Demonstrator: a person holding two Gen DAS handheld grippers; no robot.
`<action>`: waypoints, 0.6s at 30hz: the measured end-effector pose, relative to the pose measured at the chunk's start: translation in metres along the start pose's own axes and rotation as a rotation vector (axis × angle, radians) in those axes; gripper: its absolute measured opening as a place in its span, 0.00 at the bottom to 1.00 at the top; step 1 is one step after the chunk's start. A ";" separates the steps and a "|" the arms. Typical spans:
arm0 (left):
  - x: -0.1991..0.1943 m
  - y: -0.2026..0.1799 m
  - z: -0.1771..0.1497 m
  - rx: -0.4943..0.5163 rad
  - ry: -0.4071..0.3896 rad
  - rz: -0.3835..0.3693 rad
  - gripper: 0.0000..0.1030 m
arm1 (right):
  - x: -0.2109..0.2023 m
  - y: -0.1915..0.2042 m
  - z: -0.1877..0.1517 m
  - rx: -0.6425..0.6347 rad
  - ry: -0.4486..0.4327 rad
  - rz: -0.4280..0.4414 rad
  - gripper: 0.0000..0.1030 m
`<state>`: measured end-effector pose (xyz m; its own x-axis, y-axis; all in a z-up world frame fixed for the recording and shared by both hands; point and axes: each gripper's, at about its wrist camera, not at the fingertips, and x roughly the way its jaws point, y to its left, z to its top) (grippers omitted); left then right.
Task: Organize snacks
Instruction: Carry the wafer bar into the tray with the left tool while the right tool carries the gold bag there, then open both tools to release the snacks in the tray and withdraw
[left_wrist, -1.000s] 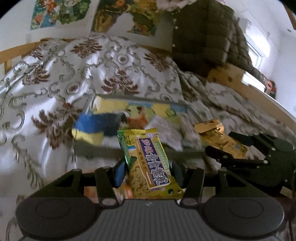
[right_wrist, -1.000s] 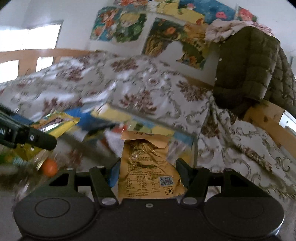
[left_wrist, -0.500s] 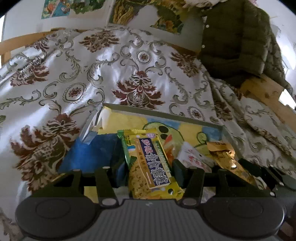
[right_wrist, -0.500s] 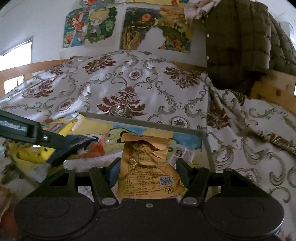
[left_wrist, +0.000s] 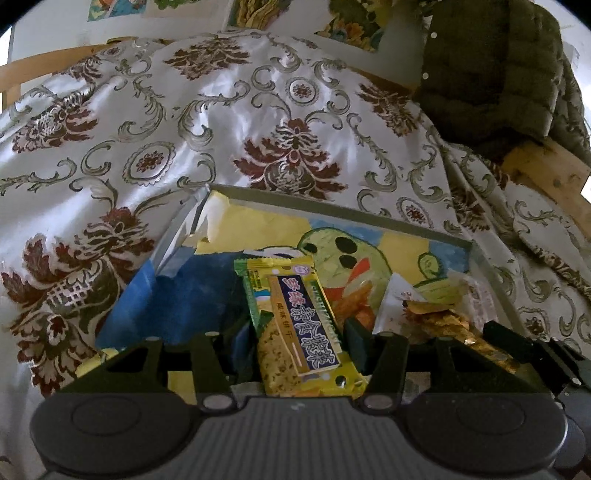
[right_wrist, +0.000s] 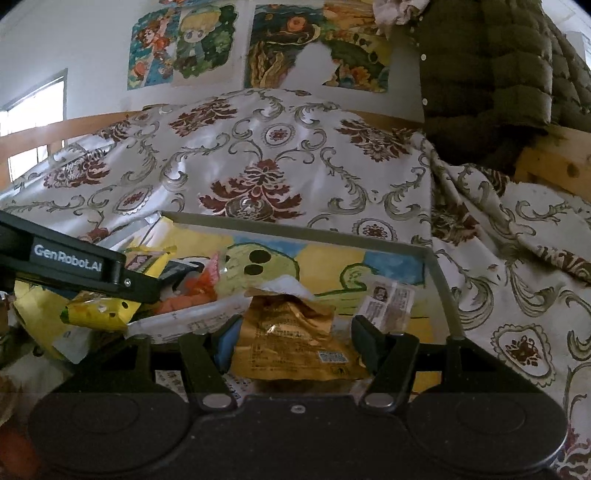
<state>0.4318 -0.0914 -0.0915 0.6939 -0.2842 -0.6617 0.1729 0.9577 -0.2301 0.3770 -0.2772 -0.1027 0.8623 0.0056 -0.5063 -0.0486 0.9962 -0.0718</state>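
Note:
My left gripper (left_wrist: 295, 332) is shut on a yellow-green cracker packet with a blue label (left_wrist: 299, 325) and holds it over the painted tray (left_wrist: 332, 210). My right gripper (right_wrist: 295, 332) has widened its jaws around an orange-gold snack packet (right_wrist: 295, 332) that sags onto the tray floor (right_wrist: 439, 280). The left gripper's arm (right_wrist: 74, 262) shows at the left of the right wrist view with its packet (right_wrist: 99, 310). The gold packet and the right gripper's fingers (left_wrist: 517, 343) show at the right of the left wrist view.
The tray lies on a white bedspread with brown floral print (left_wrist: 184, 122). Inside it are a small clear-wrapped snack (right_wrist: 391, 299), a white packet (left_wrist: 395, 302) and an orange snack (right_wrist: 199, 288). A dark green padded jacket (left_wrist: 491, 70) hangs at the back right over a wooden frame (left_wrist: 546, 173).
Both grippers moved forward and down over the tray. The right gripper's jaws opened wider and the gold packet slumped down. The left gripper kept its hold.

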 end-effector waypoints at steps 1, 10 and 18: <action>0.001 0.000 0.000 -0.003 0.005 0.001 0.57 | 0.000 0.000 0.000 -0.003 0.000 0.000 0.63; -0.008 0.002 -0.003 -0.027 0.020 0.031 0.61 | -0.006 -0.004 0.003 0.036 0.007 0.011 0.72; -0.054 -0.001 0.001 -0.043 -0.075 0.049 0.85 | -0.040 -0.015 0.022 0.099 -0.042 0.008 0.89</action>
<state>0.3953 -0.0771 -0.0551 0.7513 -0.2315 -0.6180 0.1082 0.9670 -0.2307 0.3542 -0.2906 -0.0620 0.8828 0.0153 -0.4695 -0.0074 0.9998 0.0187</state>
